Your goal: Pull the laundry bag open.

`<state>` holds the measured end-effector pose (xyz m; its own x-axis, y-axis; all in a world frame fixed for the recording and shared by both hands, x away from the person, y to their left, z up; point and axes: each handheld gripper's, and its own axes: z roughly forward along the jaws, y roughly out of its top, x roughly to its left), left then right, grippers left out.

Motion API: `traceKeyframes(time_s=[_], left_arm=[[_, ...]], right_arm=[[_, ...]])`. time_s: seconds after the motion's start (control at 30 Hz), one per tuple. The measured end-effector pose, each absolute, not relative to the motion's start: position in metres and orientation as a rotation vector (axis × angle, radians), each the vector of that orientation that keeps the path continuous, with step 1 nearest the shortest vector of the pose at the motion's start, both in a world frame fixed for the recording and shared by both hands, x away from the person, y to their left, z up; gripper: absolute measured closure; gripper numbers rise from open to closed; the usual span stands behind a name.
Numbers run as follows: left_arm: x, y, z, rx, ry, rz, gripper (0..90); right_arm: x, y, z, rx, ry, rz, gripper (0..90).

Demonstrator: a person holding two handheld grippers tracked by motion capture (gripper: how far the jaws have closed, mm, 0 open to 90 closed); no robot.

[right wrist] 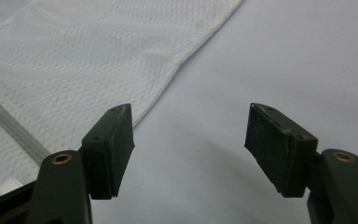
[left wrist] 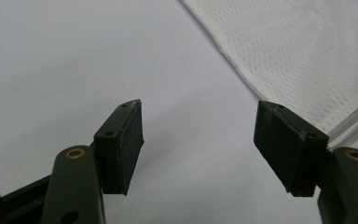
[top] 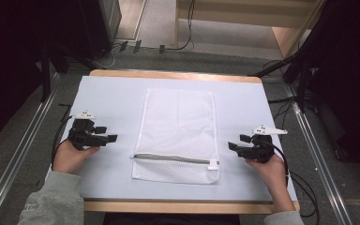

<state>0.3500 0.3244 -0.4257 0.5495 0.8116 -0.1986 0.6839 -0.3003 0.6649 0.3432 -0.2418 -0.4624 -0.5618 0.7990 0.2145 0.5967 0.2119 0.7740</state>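
A white mesh laundry bag lies flat in the middle of the pale blue table, with a grey zipper across its near end. My left gripper rests on the table to the bag's left, open with nothing between its jaws. My right gripper sits to the bag's right, also open and holding nothing. In the left gripper view the left gripper stands over bare table with the bag's edge at upper right. In the right gripper view the right gripper has the mesh bag at upper left.
The table has a wooden rim at the far side and near side. Metal rails run along the floor on both sides. Cables trail from the grippers. Dark curtains and a wooden frame stand beyond the table.
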Motion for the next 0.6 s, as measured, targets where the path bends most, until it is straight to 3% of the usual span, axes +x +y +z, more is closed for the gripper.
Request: traceKeyframes(time_s=[0.6], left_arm=[[0.3539,0.3270,-0.4293,2.070,1.198,0.235,32.4]], right_arm=[[0.3492,-0.2428,-0.4668,1.346,2.247,1.254,32.5]])
